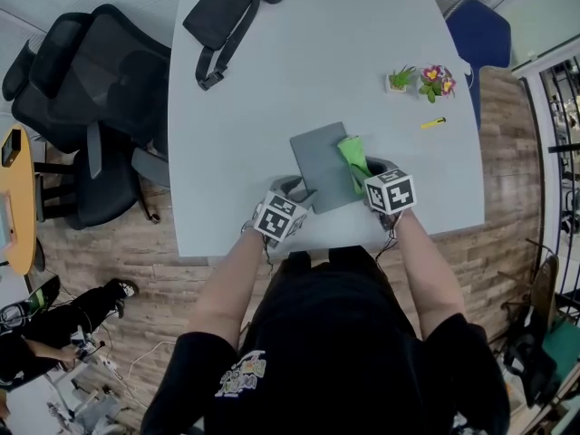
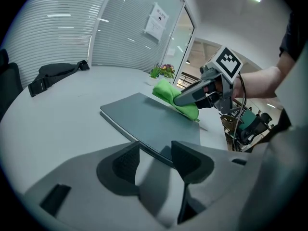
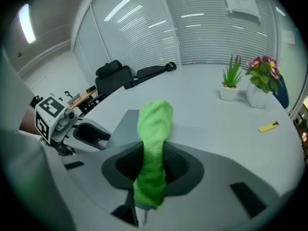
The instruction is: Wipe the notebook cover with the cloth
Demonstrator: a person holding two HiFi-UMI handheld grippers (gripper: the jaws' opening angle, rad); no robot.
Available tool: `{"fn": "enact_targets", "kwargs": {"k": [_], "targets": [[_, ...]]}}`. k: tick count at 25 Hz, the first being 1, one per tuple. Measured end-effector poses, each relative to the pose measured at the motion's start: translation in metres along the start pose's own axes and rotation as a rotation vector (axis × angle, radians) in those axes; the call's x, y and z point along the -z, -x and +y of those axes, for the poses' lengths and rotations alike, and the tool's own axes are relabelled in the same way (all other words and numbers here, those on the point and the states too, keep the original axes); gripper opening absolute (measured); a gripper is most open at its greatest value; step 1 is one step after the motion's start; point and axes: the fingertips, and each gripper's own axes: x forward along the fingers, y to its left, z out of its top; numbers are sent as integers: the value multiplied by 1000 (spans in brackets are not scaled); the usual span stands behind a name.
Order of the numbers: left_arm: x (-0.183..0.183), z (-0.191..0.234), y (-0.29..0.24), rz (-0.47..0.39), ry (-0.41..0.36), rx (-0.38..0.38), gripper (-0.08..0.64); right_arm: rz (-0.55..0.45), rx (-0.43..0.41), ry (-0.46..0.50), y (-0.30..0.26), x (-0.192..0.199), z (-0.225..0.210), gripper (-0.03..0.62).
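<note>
A grey notebook [image 1: 322, 166] lies flat on the white table [image 1: 245, 125], close to the front edge. My right gripper [image 1: 370, 172] is shut on a green cloth [image 1: 353, 155], whose free end rests on the notebook's right edge. In the right gripper view the cloth [image 3: 154, 124] stands up between the jaws over the notebook [image 3: 120, 124]. My left gripper [image 1: 294, 190] is at the notebook's near left corner. Its jaws are open, and the corner of the notebook [image 2: 144, 117] reaches into the gap of the left gripper [image 2: 156, 155].
A black bag [image 1: 227, 12] lies at the table's far left. Two small potted plants [image 1: 419, 80] and a yellow marker [image 1: 433, 122] sit at the right. A black office chair [image 1: 100, 107] stands left of the table, a blue chair [image 1: 480, 30] at the far right.
</note>
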Motion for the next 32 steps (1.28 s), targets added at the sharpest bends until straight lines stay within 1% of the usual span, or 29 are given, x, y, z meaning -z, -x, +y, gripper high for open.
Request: {"fn": "enact_targets", "kwargs": {"k": [4,9,11,15,20,23,32], "targets": [[0,0,-1,0,6,4,196,6,-74,92,-17,-21,29,110],[-1,1,1,-4,10,-3,198,60,-153,237,-46,-35,71,112],[-1,1,0,-7,20,-5,198,81,-176,268,-55,-36,82,112],[-2,2,-1,-4,28,-10,199,115,-213,301,-69,-34,95,111],[0,3,0,-2,34,-12,199,148,-219,362,-79,-32,103,112],[0,4,0,0,38,-14,201,159,-221,361,-81,-32,103,112],[0,5,2,0,46,-13,202,136,-202,271,-76,-34,85,112]]}}
